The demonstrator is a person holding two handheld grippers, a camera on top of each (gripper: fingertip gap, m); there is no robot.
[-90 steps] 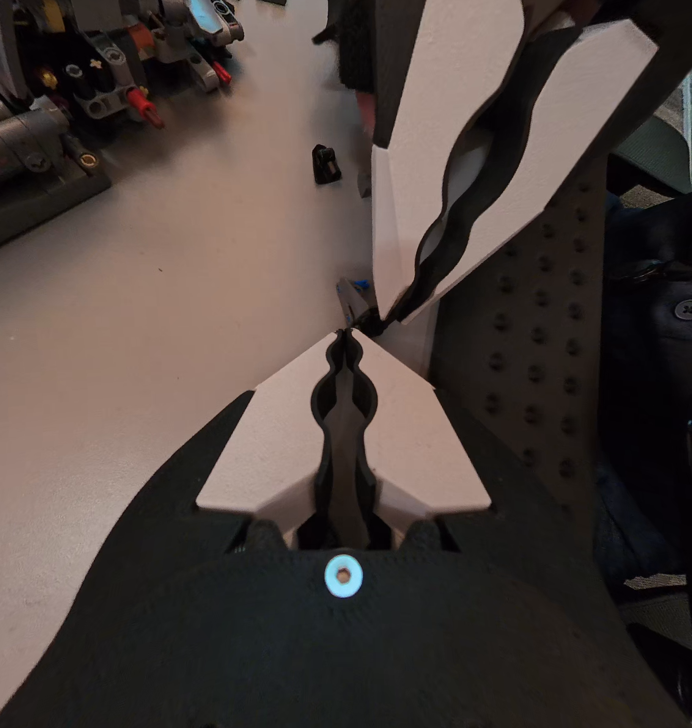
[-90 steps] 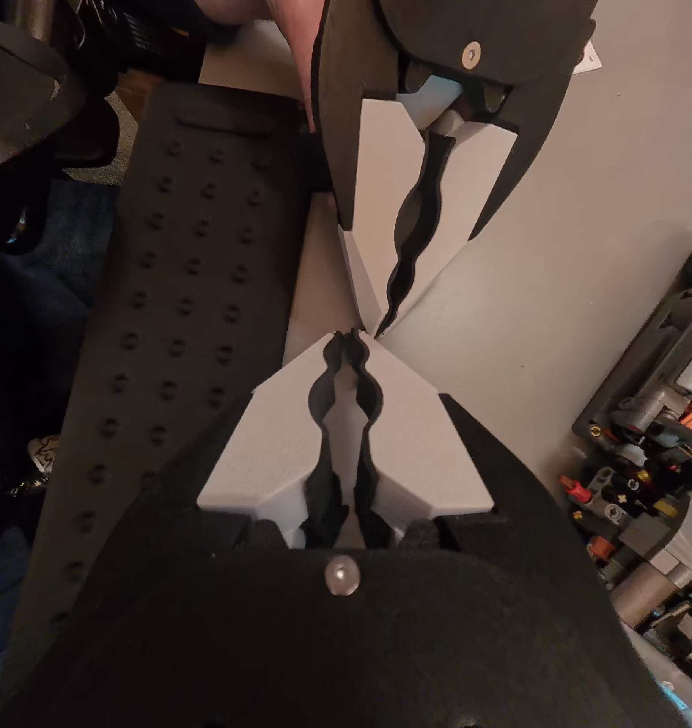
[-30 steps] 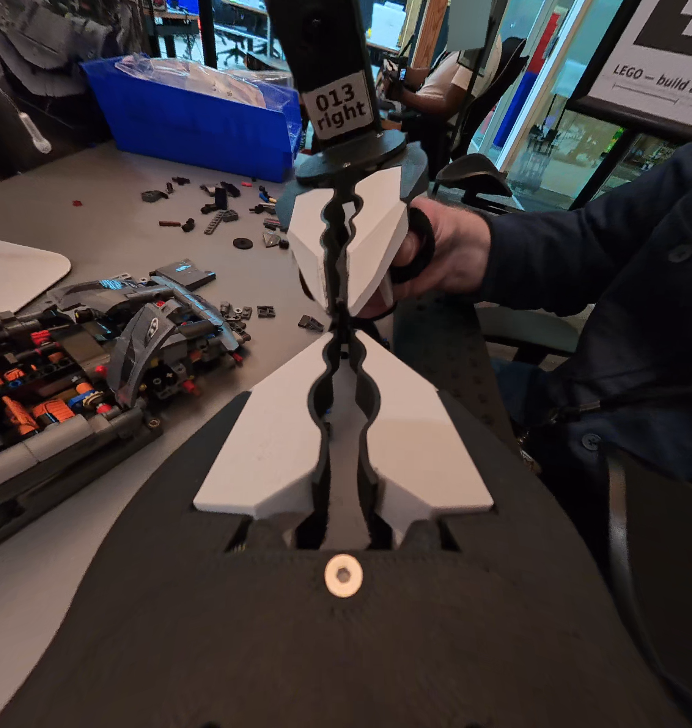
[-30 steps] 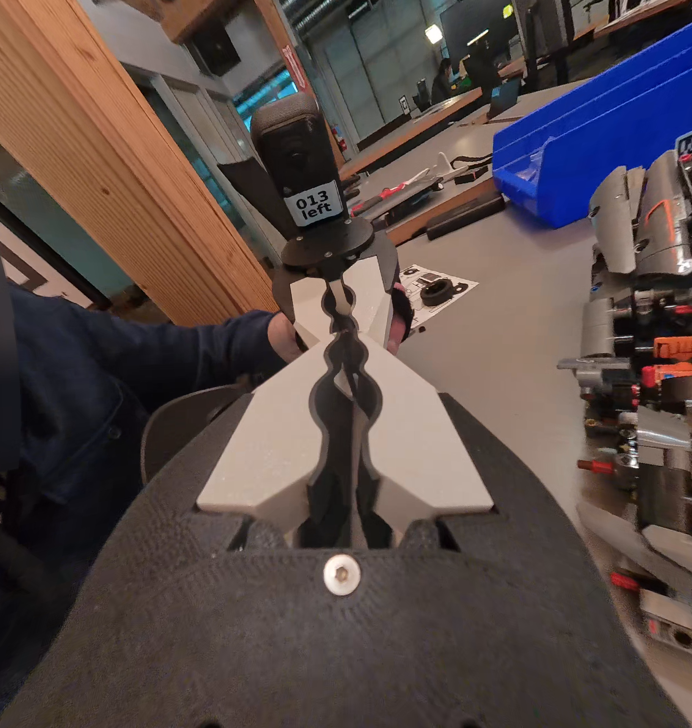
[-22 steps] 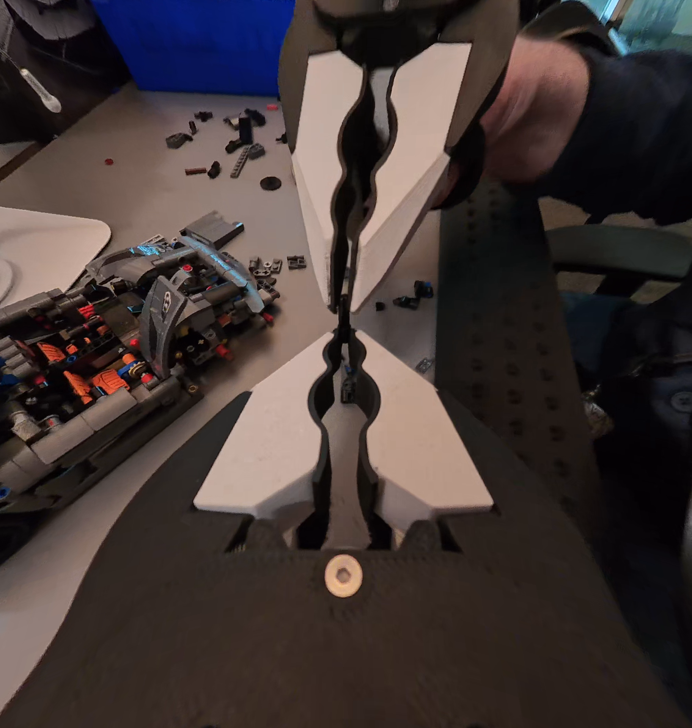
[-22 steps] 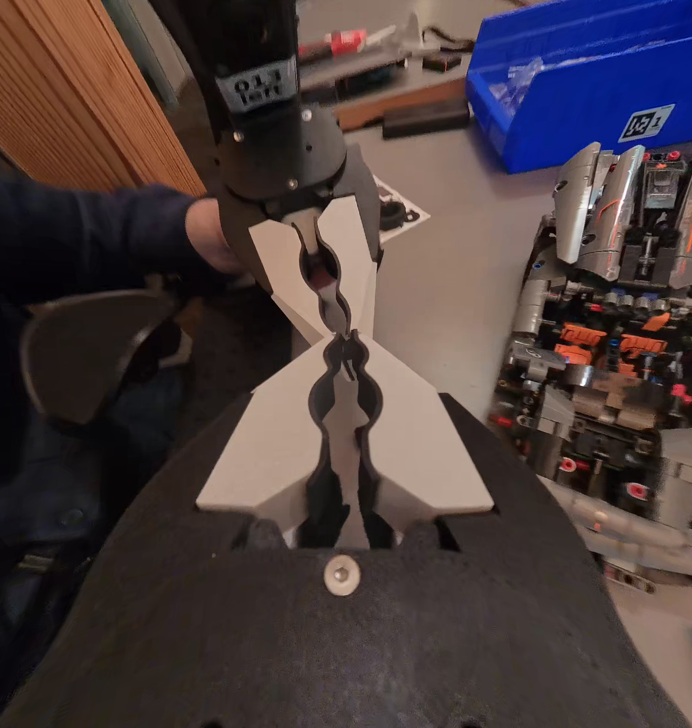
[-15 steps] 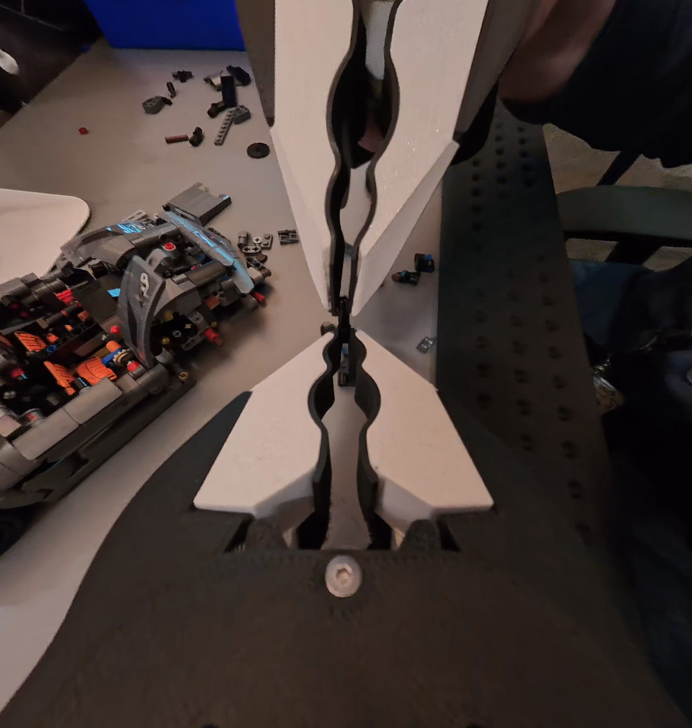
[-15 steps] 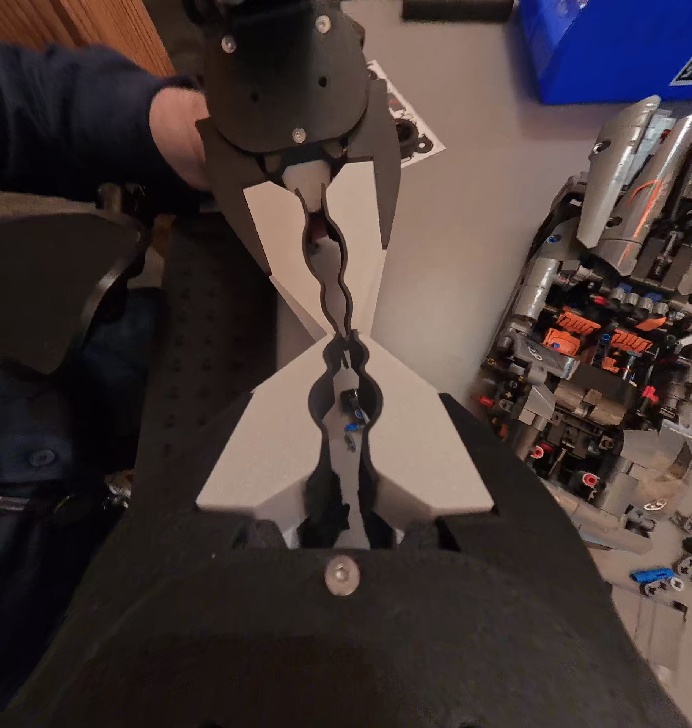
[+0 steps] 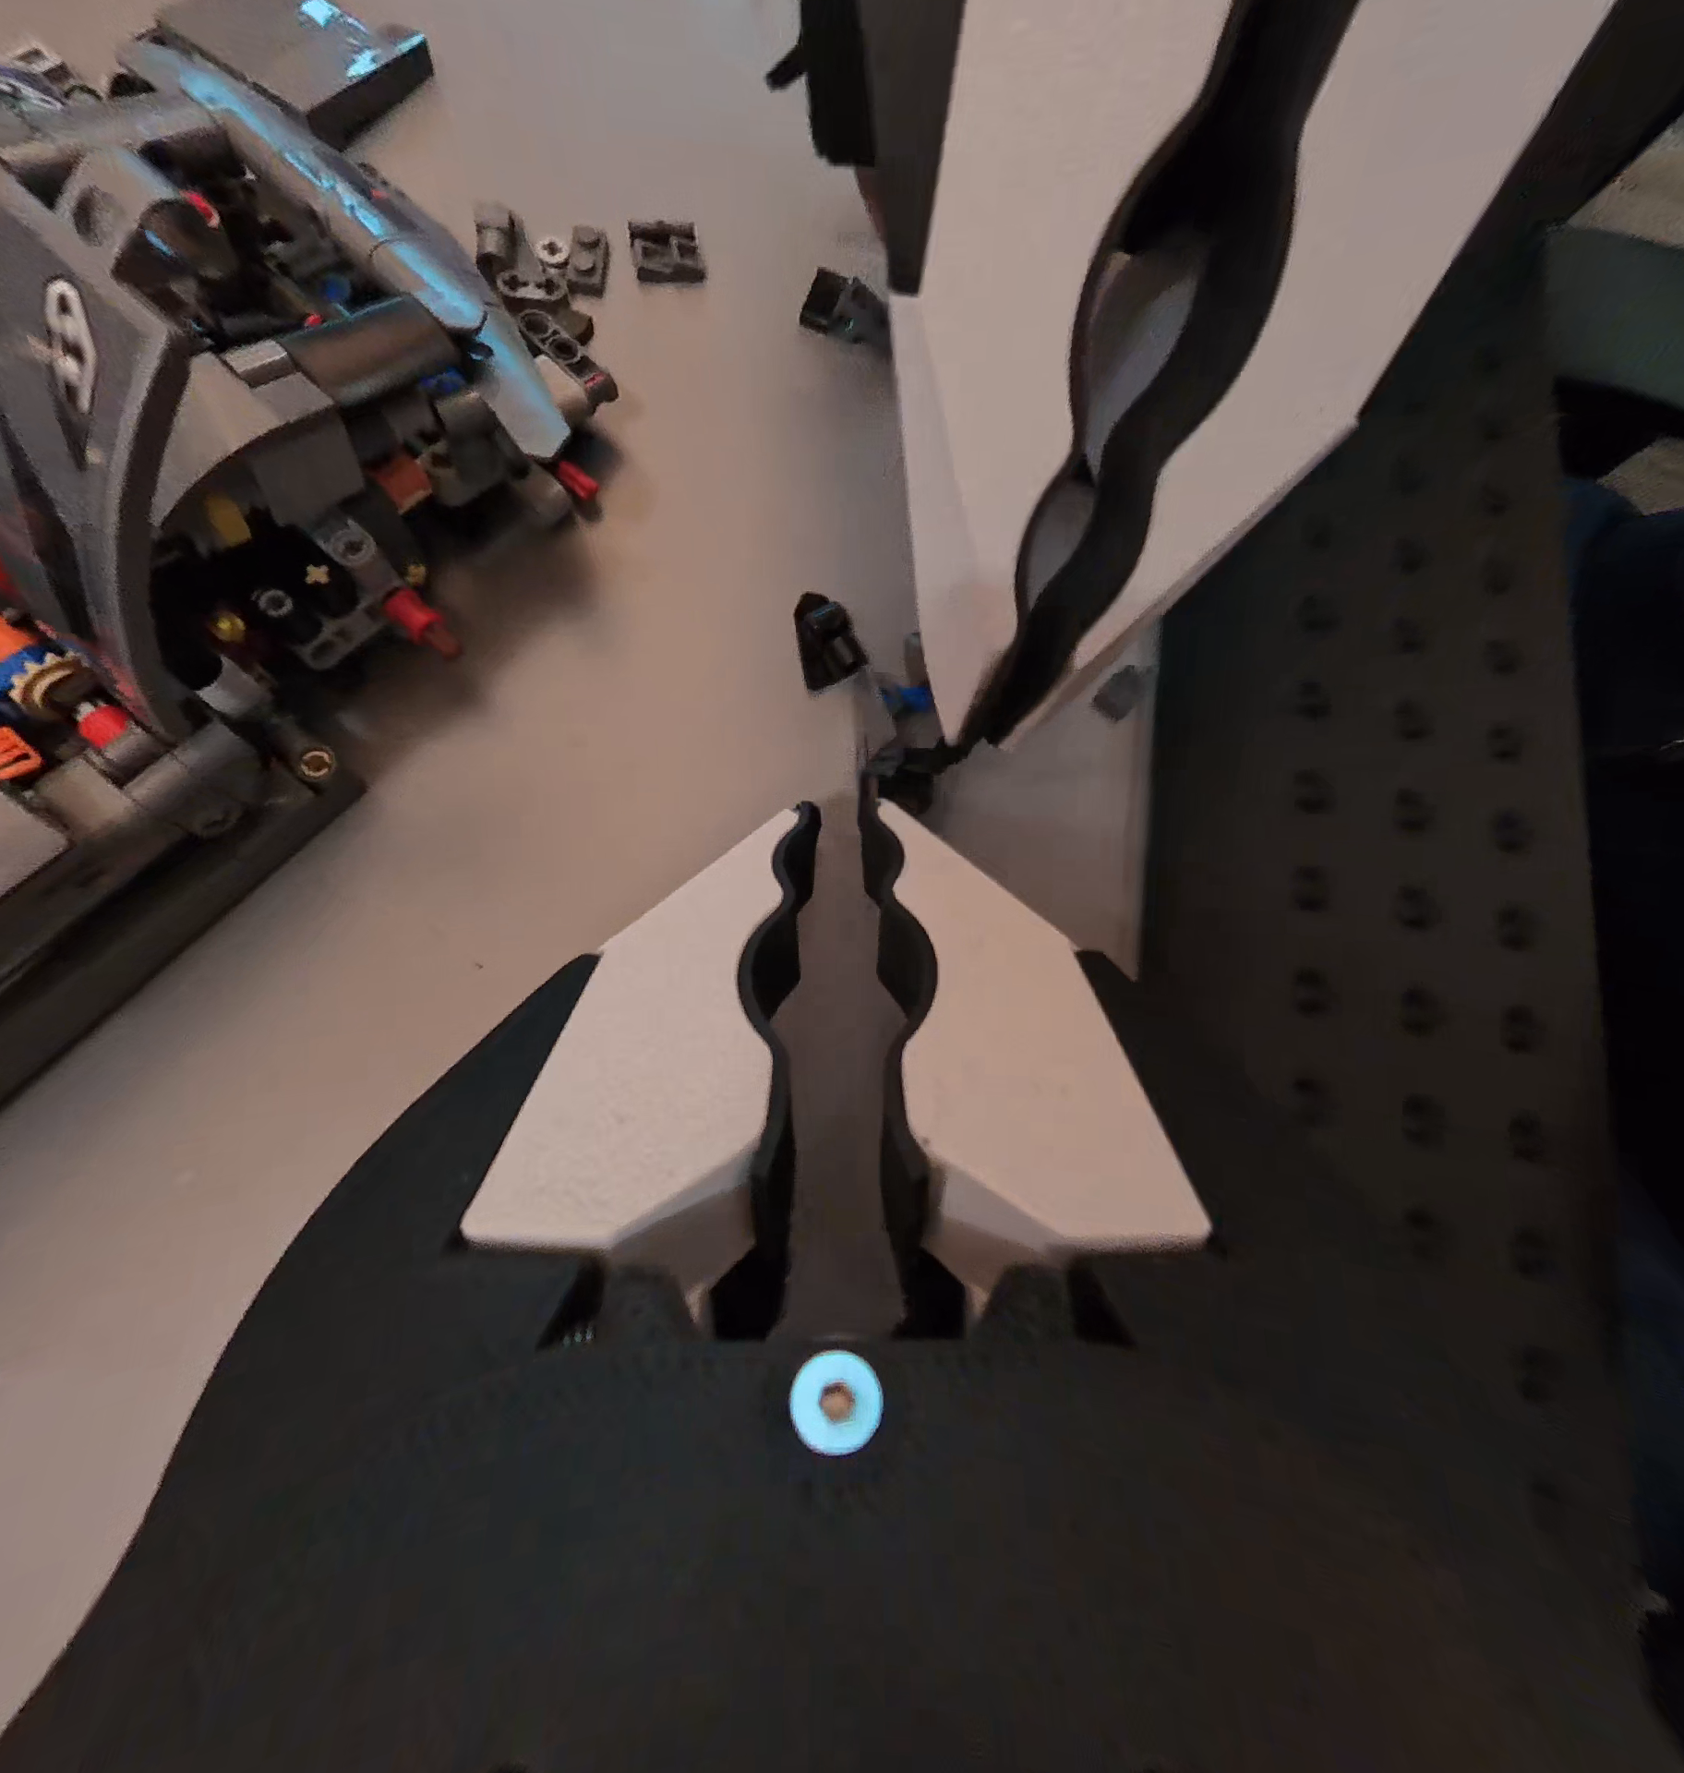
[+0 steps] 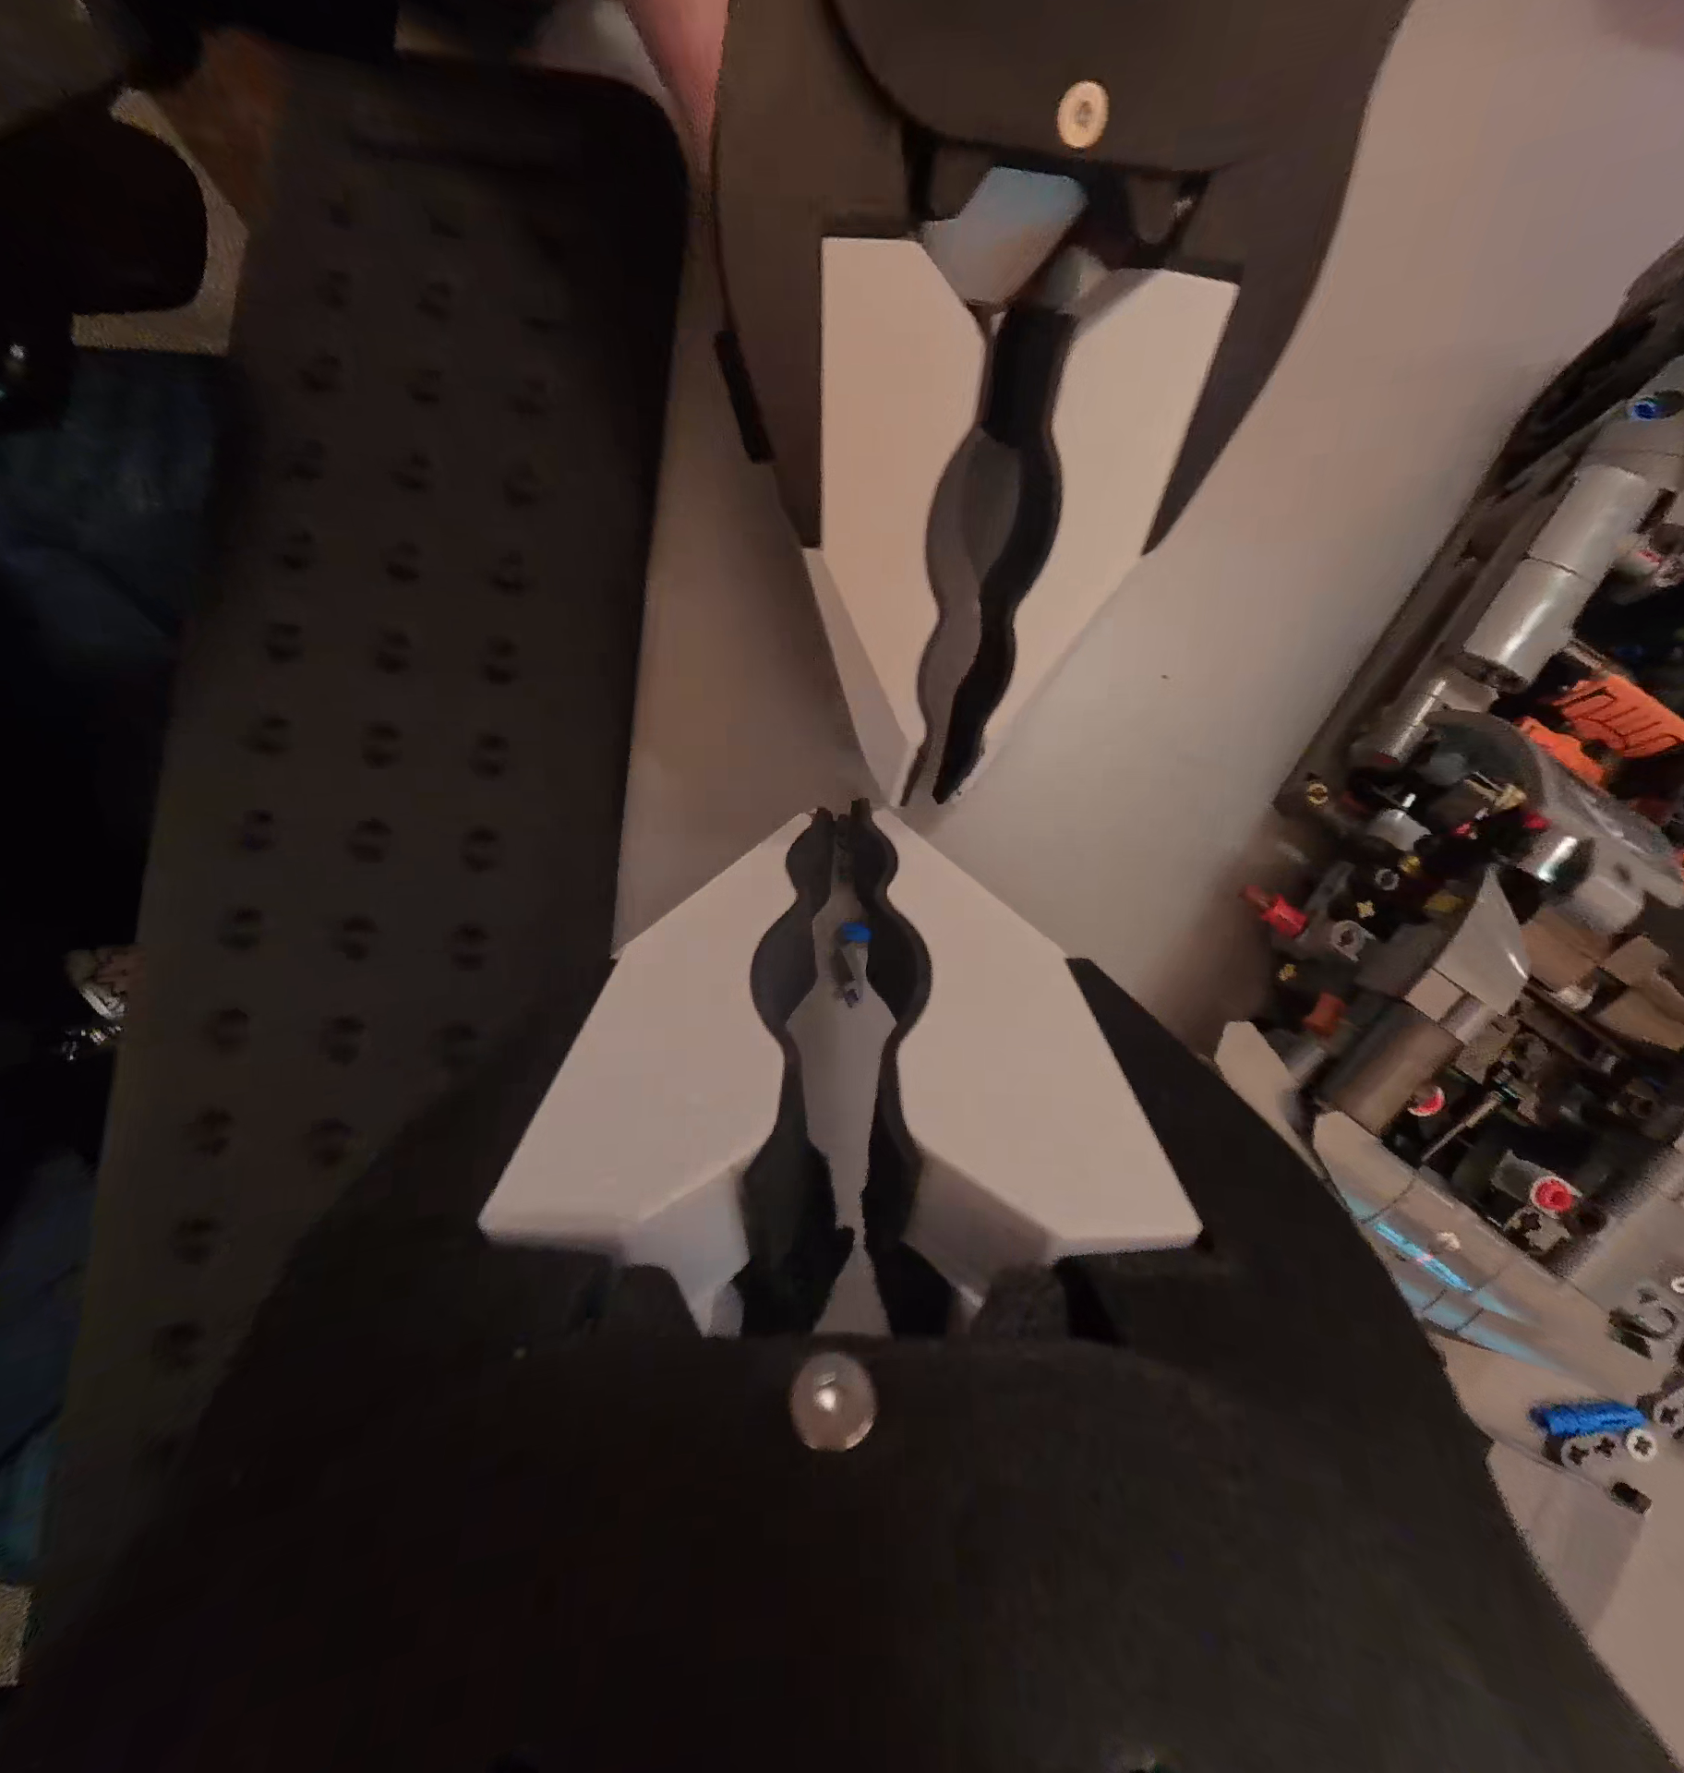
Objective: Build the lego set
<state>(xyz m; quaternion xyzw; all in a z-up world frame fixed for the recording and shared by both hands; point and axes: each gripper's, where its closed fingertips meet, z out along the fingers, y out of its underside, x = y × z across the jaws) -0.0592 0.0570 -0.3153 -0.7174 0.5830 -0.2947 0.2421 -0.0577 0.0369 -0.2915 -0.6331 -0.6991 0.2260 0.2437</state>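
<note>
My left gripper [image 9: 838, 815] is narrowly apart, right gripper [image 10: 843, 820] pinching a small part [image 10: 850, 950]; car [image 9: 195, 403] mostly built, loose bits [image 9: 570, 264] left.

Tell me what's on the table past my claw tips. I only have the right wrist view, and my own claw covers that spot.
Observer: The left wrist view shows a small black piece lying loose on the table. It is apart from your right claw tips, on the model car side.
Operator: Is the left claw carrying anything?
Observer: Its own camera shows the left claw slightly open, with nothing between the fingertips.
Operator: Any other loose part close by?
Observer: A second black piece lies farther along, beside your claw's white finger.
</note>
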